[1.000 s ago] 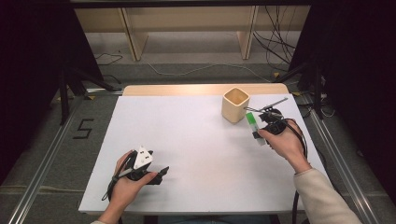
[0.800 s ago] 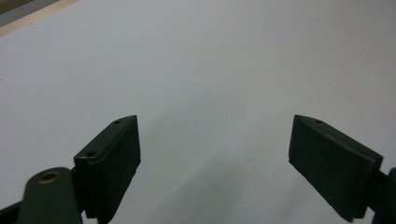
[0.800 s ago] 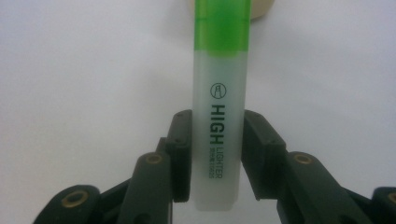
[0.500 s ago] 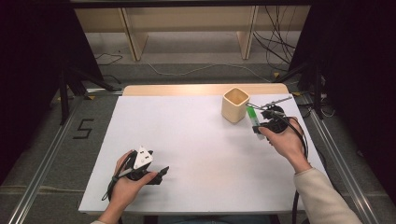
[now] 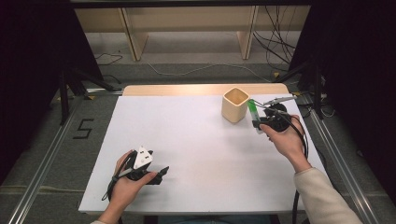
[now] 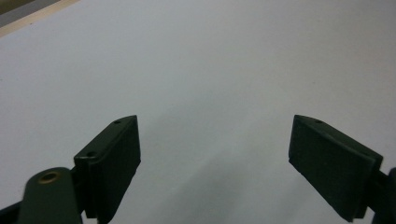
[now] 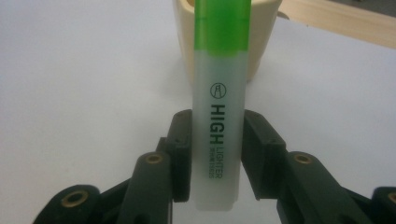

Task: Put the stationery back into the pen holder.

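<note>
Right claw: clamped on the highlighter, one black jaw pressed against each side of its pale barrel; in the high view it sits at the far right of the surface.
Highlighter: green cap end pointing away from the claw toward the cup, printed side facing the right gripper view's camera; held above the white surface, just right of the cup.
Cup: beige, upright, open top, standing at the far right of the surface, just beside the highlighter's cap.
Left claw: jaws wide apart with nothing between them, low over the near left of the surface, well apart from the cup.
</note>
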The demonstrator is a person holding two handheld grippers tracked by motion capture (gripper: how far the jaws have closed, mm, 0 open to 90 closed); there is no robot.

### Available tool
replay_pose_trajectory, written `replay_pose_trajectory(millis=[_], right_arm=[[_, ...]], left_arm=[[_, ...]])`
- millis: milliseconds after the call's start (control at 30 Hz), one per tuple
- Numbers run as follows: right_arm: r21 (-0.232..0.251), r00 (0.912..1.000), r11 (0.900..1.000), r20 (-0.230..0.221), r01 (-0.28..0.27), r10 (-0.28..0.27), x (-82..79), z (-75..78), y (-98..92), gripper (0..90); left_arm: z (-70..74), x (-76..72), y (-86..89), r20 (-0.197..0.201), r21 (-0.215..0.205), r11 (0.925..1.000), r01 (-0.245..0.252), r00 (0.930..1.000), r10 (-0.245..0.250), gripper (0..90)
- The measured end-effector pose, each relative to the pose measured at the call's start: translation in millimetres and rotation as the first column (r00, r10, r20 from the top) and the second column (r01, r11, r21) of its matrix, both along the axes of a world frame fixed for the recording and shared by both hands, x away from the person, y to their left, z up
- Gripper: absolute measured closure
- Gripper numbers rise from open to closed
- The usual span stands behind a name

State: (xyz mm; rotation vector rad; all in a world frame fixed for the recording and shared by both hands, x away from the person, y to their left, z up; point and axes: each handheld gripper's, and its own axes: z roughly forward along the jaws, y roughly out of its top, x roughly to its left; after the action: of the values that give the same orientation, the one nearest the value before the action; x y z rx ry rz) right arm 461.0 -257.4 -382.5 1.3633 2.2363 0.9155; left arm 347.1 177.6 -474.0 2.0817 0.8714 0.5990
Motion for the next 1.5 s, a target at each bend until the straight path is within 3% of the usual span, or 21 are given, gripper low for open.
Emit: replay_pose_trajectory(millis=[267, 900, 1233, 1500], right_arm=[[0.046, 0.9983, 0.999, 0.058, 0.005, -0.008, -0.3, 1.8, -2.4, 66.0], [0.104, 0.9898, 0.995, 0.142, -0.006, -0.009, 2.4, 4.1, -3.4, 66.1], [0.135, 0.982, 0.991, 0.188, -0.014, -0.011, 8.7, 2.1, -4.4, 66.1], [0.166, 0.9695, 0.986, 0.245, -0.026, -0.016, 16.1, 2.0, -4.1, 66.1]], left_arm=[[0.1, 0.0, 0.2, 0.0, 0.001, 1.0, 0.0, 1.0, 0.0, 16.7], [0.1, 0.1, -0.1, 0.002, 0.002, 1.0, -0.002, 1.0, 0.002, 16.7], [0.1, 0.3, -0.3, 0.0, 0.002, 1.0, -0.003, 1.0, 0.003, 16.7], [-0.1, 0.2, -0.2, 0.004, -0.004, 1.0, -0.006, 1.0, 0.006, 16.7]])
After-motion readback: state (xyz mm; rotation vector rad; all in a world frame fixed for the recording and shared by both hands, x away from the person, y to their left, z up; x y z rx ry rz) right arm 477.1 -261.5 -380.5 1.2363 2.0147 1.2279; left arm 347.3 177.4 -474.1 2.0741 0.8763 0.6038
